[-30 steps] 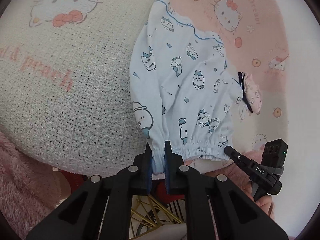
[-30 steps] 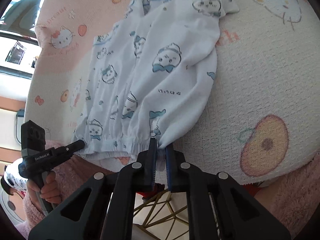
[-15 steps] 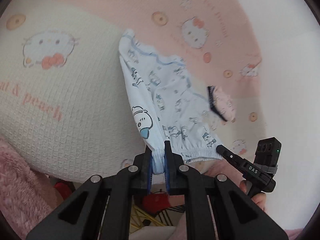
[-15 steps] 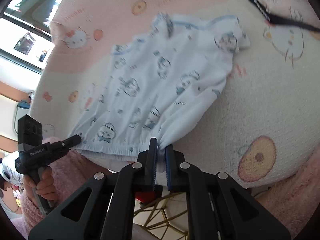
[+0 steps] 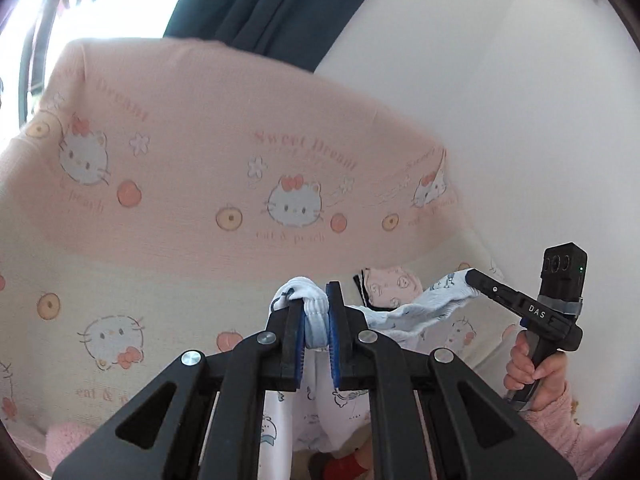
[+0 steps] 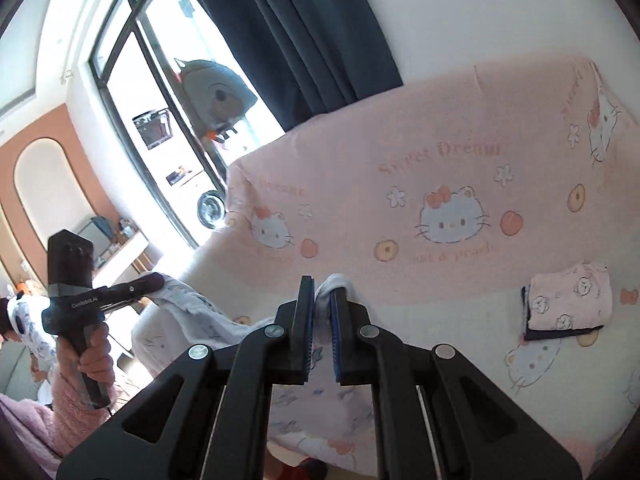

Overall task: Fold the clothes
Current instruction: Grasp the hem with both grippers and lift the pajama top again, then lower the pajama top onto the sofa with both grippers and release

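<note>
Between the left gripper's [image 5: 316,316] jaws sits the bunched elastic hem of the pale-blue printed garment [image 5: 416,312], clamped; the right gripper [image 6: 320,312] pinches the hem's other end, so the cloth hangs between them above the sofa cover [image 6: 460,152]. Farther back, a folded pink garment [image 6: 568,300] lies on the seat.

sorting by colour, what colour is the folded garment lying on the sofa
Pink with small white cartoon faces and dark trim; folded garment shows best in the right wrist view.
</note>
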`<act>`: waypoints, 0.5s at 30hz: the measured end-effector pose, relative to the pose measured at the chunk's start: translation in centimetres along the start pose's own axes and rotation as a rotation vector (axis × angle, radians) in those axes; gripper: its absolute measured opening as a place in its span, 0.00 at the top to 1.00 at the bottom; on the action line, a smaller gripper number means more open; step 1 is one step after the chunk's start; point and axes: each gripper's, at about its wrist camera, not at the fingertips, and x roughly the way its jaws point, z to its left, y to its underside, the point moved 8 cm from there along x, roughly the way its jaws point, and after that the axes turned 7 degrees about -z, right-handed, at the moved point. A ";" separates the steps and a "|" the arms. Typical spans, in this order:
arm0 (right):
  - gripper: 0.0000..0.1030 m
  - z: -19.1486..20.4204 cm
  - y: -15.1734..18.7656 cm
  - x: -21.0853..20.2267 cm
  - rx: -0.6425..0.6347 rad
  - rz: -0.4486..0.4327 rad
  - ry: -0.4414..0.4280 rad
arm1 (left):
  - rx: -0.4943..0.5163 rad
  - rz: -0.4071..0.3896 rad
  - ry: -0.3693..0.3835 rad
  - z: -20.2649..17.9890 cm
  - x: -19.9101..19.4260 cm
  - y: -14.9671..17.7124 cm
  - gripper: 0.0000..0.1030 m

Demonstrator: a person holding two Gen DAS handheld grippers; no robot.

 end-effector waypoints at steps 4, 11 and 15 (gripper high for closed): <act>0.94 -1.8 -3.3 3.3 0.026 0.029 0.010 | -0.007 0.027 -0.044 0.8 4.3 -4.6 0.90; 0.94 4.5 -14.6 -3.5 -0.131 -0.266 -0.013 | 0.118 -0.220 0.039 -5.5 -3.2 -12.7 0.90; 0.93 2.9 -11.1 -3.8 -0.092 -0.241 0.007 | 0.080 -0.134 0.022 -3.2 -1.3 -7.3 0.90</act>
